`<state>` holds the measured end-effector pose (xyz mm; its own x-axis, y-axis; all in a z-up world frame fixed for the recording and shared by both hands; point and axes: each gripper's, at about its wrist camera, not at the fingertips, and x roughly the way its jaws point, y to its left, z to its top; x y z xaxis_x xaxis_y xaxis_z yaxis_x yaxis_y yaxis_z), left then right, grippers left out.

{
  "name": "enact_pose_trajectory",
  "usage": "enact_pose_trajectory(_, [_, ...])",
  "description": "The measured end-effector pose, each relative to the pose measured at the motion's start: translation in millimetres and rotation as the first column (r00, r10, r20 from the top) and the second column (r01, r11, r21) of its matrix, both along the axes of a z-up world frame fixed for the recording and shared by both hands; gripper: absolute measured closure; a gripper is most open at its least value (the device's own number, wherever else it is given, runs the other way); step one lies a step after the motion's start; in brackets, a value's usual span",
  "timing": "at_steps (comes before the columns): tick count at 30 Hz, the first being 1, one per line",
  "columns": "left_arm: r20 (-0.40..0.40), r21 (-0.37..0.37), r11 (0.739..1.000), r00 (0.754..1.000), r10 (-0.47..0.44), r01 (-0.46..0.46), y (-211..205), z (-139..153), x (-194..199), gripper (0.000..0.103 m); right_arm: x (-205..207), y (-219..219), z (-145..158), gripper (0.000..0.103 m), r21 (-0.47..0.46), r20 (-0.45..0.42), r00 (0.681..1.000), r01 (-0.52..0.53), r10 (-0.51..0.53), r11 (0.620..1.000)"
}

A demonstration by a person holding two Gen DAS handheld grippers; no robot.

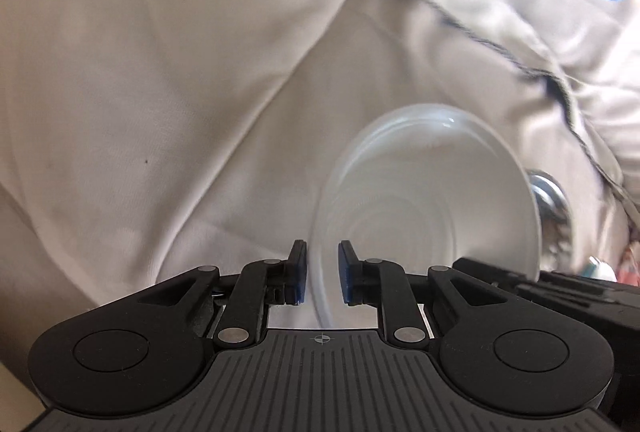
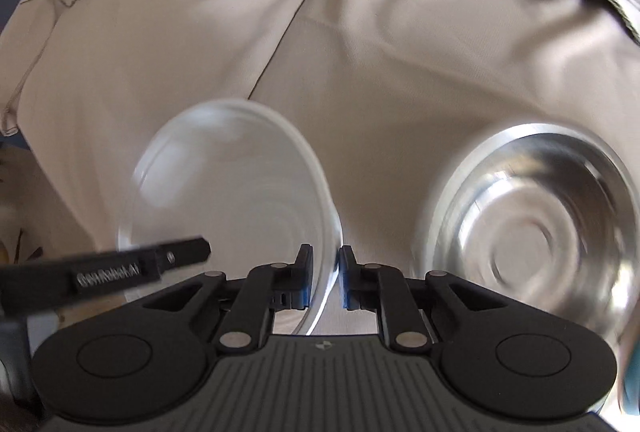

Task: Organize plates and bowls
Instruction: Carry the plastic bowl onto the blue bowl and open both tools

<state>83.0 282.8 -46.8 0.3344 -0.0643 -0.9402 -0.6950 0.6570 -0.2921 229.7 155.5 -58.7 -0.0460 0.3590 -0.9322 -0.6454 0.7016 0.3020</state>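
Over the beige cloth (image 1: 160,71), the left view shows the left gripper (image 1: 322,274) clamped narrowly on the near rim of a clear bowl (image 1: 432,191). From the right view, the right gripper (image 2: 324,278) pinches the same bowl's opposite rim, seemingly lifted, though blur hampers certainty. Beside it sits a steel bowl (image 2: 532,216), not yet stacked; sorting looks barely begun.

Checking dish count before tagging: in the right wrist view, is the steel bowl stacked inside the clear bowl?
No. The steel bowl sits apart on the cloth, to the right of the clear bowl.
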Motion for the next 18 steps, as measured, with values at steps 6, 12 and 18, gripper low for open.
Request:
enact_pose_trajectory(6, [0.054, -0.037, 0.995, 0.995, -0.088, 0.091, -43.7, 44.5, 21.3, 0.083, 1.4, -69.8, 39.0, 0.09, 0.047, 0.04, 0.996, 0.072, -0.074, 0.996])
enact_pose_trajectory(12, [0.116, -0.056, 0.953, 0.95, -0.291, 0.299, -121.5, 49.2, 79.9, 0.084, 22.6, -163.2, 66.9, 0.09, 0.048, 0.138, 0.957, 0.25, -0.255, 0.967])
enact_pose_trajectory(18, [0.183, -0.034, 0.888, 0.876, -0.445, 0.458, -206.8, 46.1, 136.1, 0.083, 46.2, -242.8, 69.3, 0.089, 0.006, 0.249, 0.879, 0.417, -0.405, 0.909])
